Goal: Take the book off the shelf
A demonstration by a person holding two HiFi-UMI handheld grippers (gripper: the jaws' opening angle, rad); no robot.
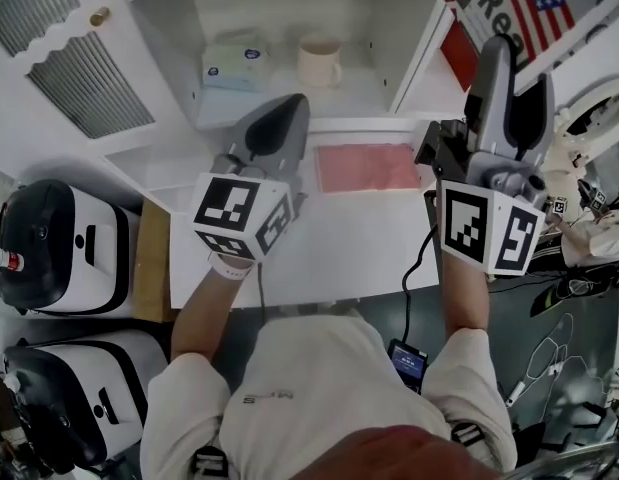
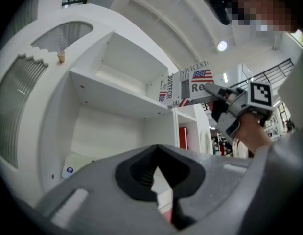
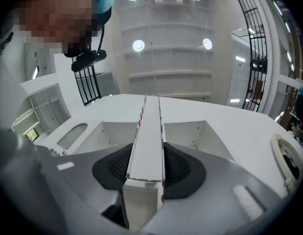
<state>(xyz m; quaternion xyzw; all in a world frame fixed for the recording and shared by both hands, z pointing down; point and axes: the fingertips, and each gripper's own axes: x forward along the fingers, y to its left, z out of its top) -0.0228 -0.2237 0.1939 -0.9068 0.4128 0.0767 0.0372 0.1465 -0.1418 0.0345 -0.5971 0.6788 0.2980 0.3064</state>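
White shelving [image 1: 404,63] fills the background, above a white desk [image 1: 359,258]. The book [image 1: 534,3], its cover printed with a flag, is up in the air to the right of the open compartment and looks clear of the shelf. The right gripper [image 1: 514,73] points steeply upward with its fingers [image 3: 179,166] clamped on the book's lower edge, one pad on each cover. The left gripper [image 1: 281,118] hangs low before the compartment, fingers together with nothing between them. A mug [image 1: 319,63] and a tissue box [image 1: 232,66] sit inside, and a pink mat [image 1: 367,166] lies on the desk. I judge the removal nearly complete. Next, the book should come down toward the desk under a firm grip, since it stands tall above the pads and could tip.
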